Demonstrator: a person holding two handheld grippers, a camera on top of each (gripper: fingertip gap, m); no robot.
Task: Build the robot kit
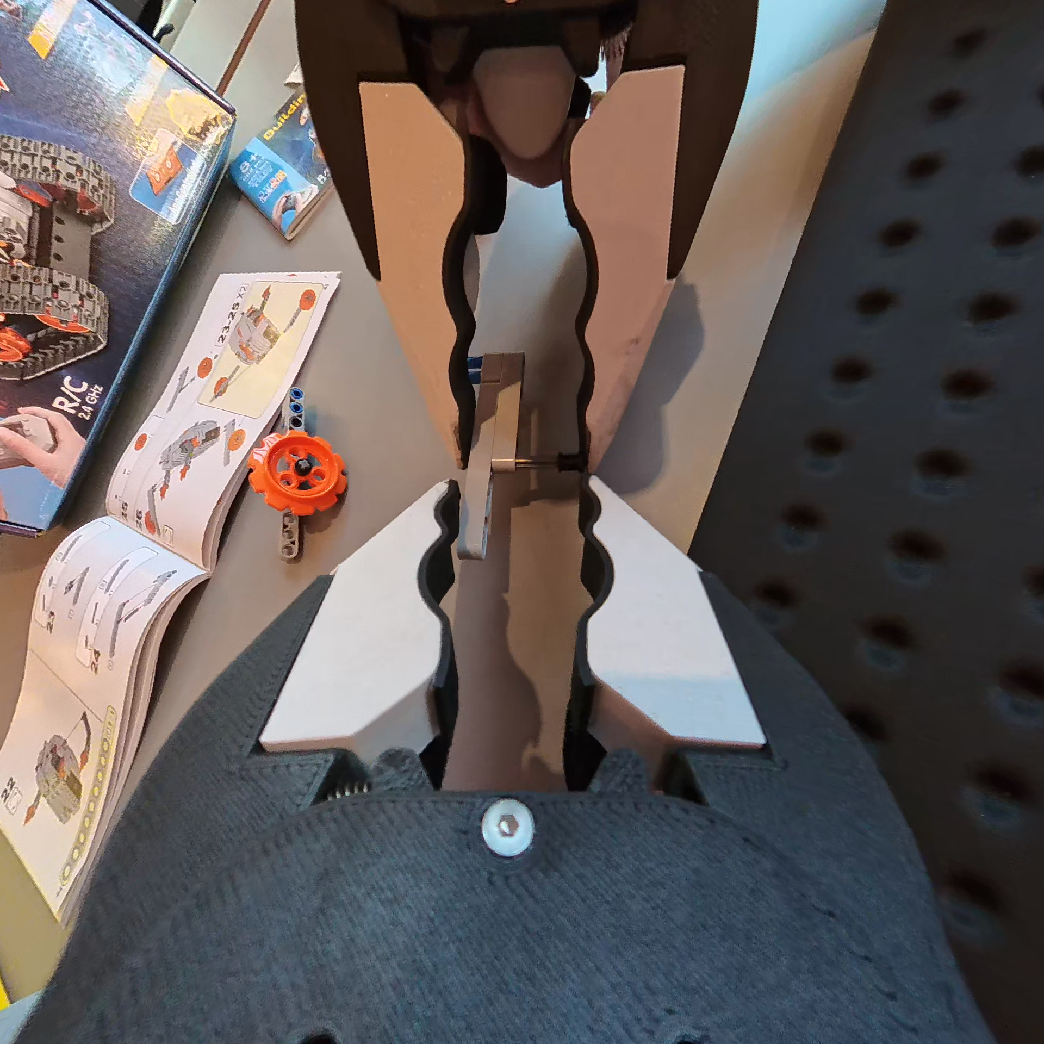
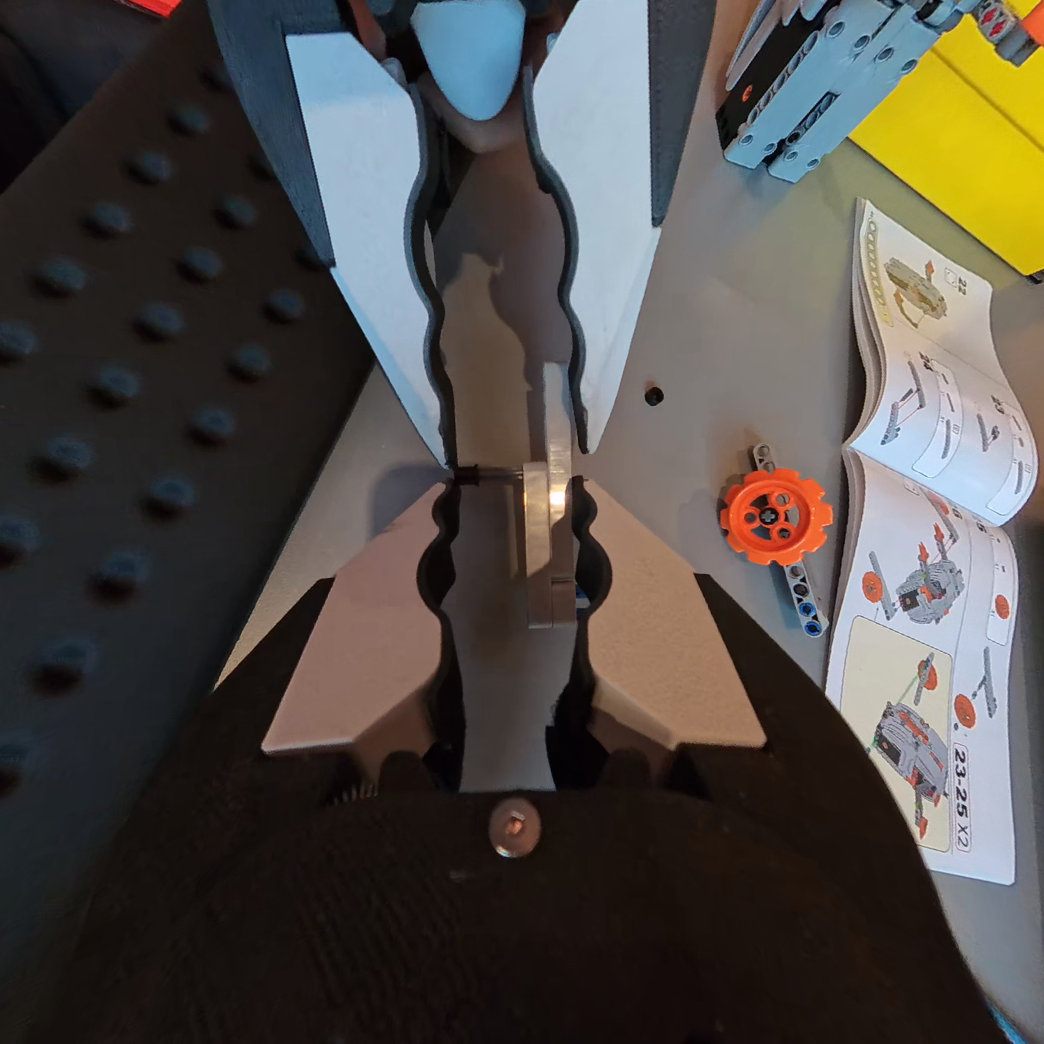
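Left of my left claw (image 1: pixel 520 480), printing stands on the blue toy box (image 1: pixel 85 226), the small blue booklet (image 1: pixel 282 169) and the open instruction book (image 1: pixel 169 508).

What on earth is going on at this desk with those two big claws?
Two hand-held grippers meet tip to tip over a grey table. Between them sits a small assembly of grey toy beams with a thin black pin sticking out sideways. The left gripper and right gripper both have their jaws spread about this piece, which spans the gap. Nearby lie an orange gear wheel, an open instruction booklet and the toy's box.
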